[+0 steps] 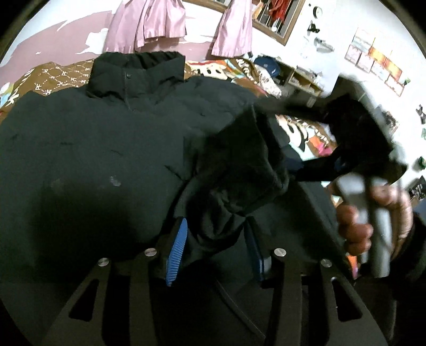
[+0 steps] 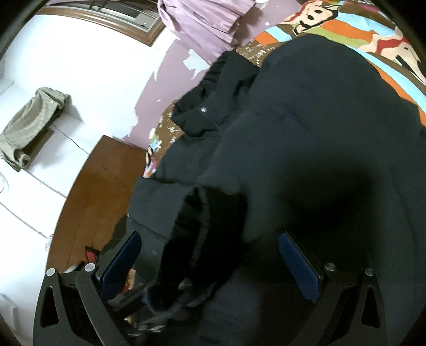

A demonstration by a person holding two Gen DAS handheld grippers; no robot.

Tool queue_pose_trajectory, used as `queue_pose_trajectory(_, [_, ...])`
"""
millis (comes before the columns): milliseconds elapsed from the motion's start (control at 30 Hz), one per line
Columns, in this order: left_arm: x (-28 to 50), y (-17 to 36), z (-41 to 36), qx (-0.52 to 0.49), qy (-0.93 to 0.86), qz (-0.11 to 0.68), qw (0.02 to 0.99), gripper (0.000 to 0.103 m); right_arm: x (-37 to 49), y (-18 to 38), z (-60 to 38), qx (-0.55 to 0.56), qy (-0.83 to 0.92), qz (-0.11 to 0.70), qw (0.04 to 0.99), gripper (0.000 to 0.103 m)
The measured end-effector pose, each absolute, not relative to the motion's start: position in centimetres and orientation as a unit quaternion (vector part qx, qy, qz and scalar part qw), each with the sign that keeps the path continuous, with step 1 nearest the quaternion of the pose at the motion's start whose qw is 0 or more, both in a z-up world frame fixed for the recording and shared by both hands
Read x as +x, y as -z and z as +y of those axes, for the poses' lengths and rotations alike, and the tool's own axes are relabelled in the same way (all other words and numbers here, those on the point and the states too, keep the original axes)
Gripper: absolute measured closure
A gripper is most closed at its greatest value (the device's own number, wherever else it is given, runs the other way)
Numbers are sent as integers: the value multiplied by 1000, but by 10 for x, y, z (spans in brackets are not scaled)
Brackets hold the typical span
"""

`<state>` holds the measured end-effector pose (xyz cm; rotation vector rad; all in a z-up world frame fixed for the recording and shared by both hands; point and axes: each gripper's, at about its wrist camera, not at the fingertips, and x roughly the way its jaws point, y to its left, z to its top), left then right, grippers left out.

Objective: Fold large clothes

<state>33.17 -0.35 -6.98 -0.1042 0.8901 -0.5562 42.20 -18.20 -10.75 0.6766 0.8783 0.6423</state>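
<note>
The black jacket point(image 1: 106, 138) lies spread on the bed point(image 1: 58, 77), collar point(image 1: 135, 74) toward the far wall, covering most of the patterned bedspread point(image 2: 346, 29). One sleeve point(image 1: 239, 170) is folded over the body, and its cuff sits between the blue pads of the left gripper point(image 1: 215, 250), which is closed on it. The right gripper point(image 2: 210, 266) stands wide, its jaws well apart, with a sleeve cuff point(image 2: 202, 239) between them but not pinched. Pink curtains point(image 1: 149, 24) hang behind the bed.
</note>
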Motion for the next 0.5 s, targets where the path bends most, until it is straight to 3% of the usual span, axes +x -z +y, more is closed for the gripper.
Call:
queue_pose_trajectory(100, [328,60,6,-70,266,409,870,43,418,111,-180,318,-302,410,800,2])
queue_pose_trajectory(200, [324,52,18,-96,262,400,873,34,413,110,-179,306,-295,411,806,18])
queue_pose_trajectory(367, [321,44,45,-137,220,397,880,31,410,112,-175,261,-255,439,821,73])
queue_pose_trajectory(433, [318,37,60,-144,192,390,889,31,408,108,-172,232,-254,445,826,90])
queue_pose_trajectory(500, [314,30,72,-139,168,382,898,31,402,96,-169,210,-265,432,836,95])
